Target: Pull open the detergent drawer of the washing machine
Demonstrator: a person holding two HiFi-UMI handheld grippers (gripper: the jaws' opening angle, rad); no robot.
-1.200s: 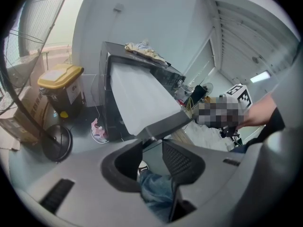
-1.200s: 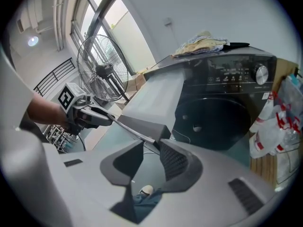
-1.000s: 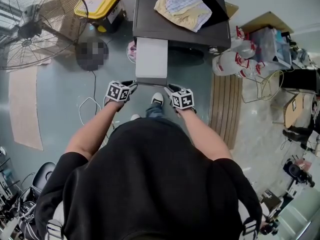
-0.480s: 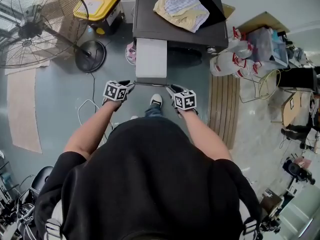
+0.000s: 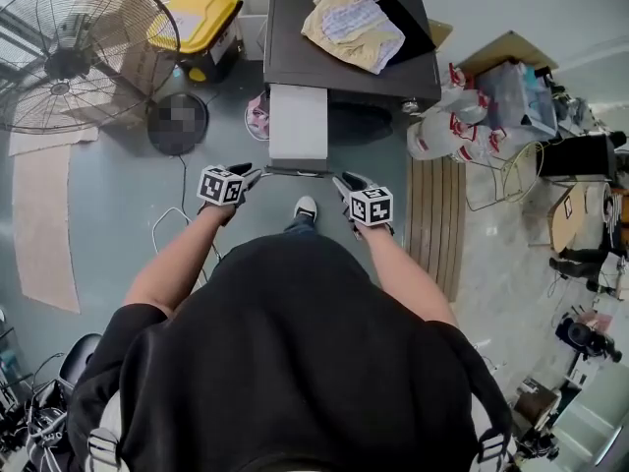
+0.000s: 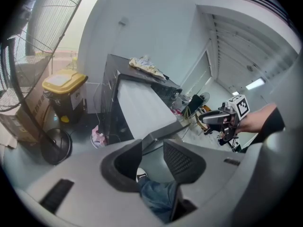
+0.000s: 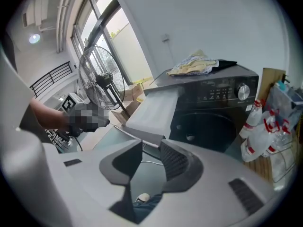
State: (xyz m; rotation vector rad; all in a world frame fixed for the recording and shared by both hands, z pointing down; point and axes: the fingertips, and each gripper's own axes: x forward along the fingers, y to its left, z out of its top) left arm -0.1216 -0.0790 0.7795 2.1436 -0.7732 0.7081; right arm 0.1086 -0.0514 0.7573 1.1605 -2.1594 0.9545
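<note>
Jaws of the left hand-held gripper (image 5: 246, 172) stand apart, empty; those of the right hand-held gripper (image 5: 344, 180) have just been opening (also empty), near the pulled-out pale grey detergent drawer (image 5: 298, 121).

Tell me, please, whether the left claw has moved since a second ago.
Yes: the left claw has drifted slightly leftward, away from the pulled-out white detergent drawer.
</note>
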